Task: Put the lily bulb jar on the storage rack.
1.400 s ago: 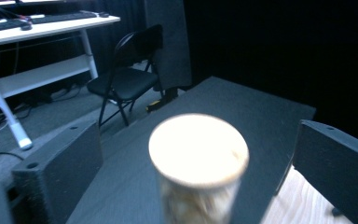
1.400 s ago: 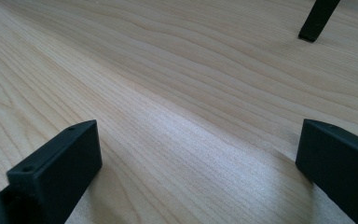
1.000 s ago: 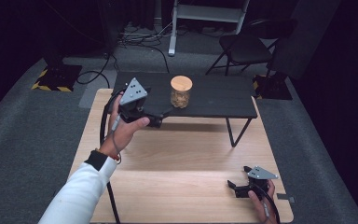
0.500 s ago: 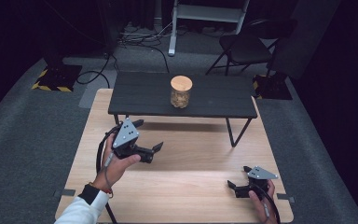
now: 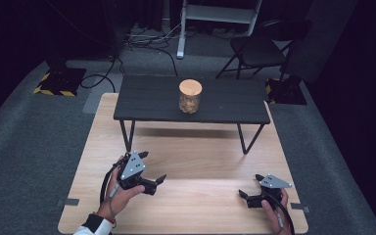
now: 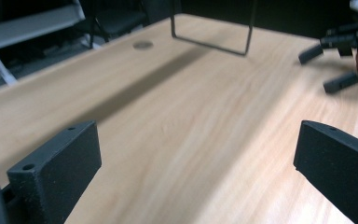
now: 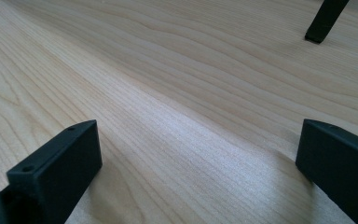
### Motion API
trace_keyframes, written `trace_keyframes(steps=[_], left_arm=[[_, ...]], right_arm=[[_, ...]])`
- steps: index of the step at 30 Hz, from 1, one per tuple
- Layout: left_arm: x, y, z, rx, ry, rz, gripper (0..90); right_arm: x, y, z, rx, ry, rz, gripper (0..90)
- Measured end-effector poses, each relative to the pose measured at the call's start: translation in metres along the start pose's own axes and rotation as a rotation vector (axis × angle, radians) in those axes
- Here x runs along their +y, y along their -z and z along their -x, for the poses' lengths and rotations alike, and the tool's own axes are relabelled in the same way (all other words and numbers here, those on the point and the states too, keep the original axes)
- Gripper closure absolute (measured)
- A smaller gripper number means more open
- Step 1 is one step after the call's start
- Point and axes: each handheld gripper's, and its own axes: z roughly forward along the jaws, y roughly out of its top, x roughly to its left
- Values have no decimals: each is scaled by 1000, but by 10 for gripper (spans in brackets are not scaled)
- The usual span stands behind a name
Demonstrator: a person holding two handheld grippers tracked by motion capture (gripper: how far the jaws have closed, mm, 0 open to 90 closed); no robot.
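A pale wooden table (image 5: 186, 161) is carrying everything here, its grain running plain and bare across the near half. Standing on it toward the far end is a small black bench (image 5: 225, 105) on thin metal legs, and a cork-lidded glass jar (image 5: 190, 96) is sitting upright on that bench's middle.

Light wood-grain table (image 5: 205, 161), black low bench (image 5: 235, 100), tan-lidded jar (image 5: 190, 96), black left claw (image 5: 151, 169), grey carpet (image 5: 29, 137)

Dark studio: grey carpet (image 5: 39, 142), floor cables (image 5: 142, 39).
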Motion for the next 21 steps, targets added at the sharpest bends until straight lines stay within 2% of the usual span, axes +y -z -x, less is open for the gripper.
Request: trace_keyframes(steps=[7,9,15,17,21], left_arm=[[-28,-13,6,-37,15,-59,5],[-32,-16,8,-31,30,-80,5],[-43,-24,10,-29,21,-151,6],[-47,-26,9,-30,35,-165,7],[-49,-28,10,-20,26,-190,8]], right_arm=[[0,0,0,0,0,0,0],[0,0,0,0,0,0,0],[0,0,0,1,0,0,0],[0,0,0,1,0,0,0],[0,0,0,1,0,0,0]])
